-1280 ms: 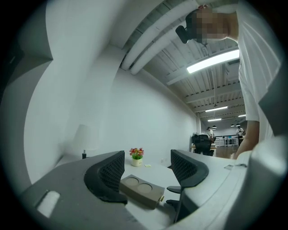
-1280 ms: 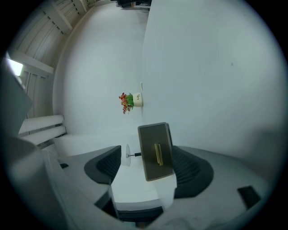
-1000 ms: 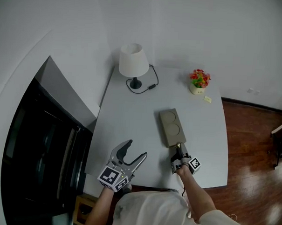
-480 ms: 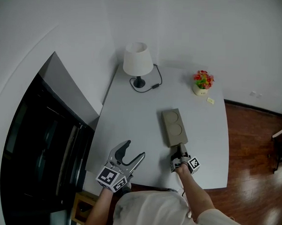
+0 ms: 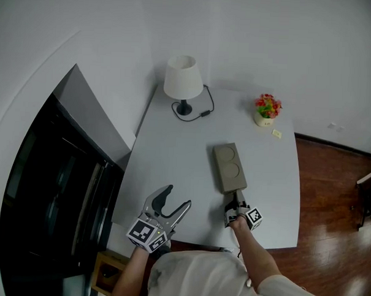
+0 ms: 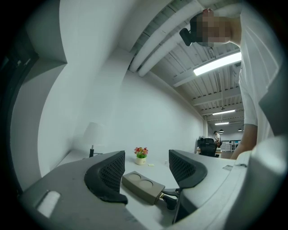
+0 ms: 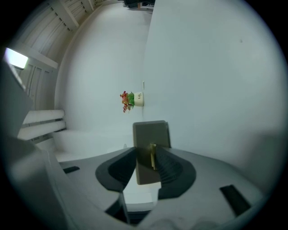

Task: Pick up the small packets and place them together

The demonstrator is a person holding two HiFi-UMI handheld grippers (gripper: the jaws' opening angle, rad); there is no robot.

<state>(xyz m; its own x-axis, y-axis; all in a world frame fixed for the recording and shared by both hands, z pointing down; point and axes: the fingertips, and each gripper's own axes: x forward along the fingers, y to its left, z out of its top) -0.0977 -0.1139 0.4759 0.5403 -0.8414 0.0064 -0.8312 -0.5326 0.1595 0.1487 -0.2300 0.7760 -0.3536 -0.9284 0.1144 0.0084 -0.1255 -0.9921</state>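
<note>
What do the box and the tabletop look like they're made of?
Box: matte grey-tan, probably moulded pulp or card, possibly plastic. The surface is dull with no glare, and two round dents are pressed into the top.
Tabletop: smooth pale grey, likely laminate or painted board. The colour is even and no grain shows.

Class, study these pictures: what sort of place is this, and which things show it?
Probably an open-plan office or workshop. A white table carries a lamp and a flower pot. The left gripper view shows long strip lights overhead and an office chair farther back.
</note>
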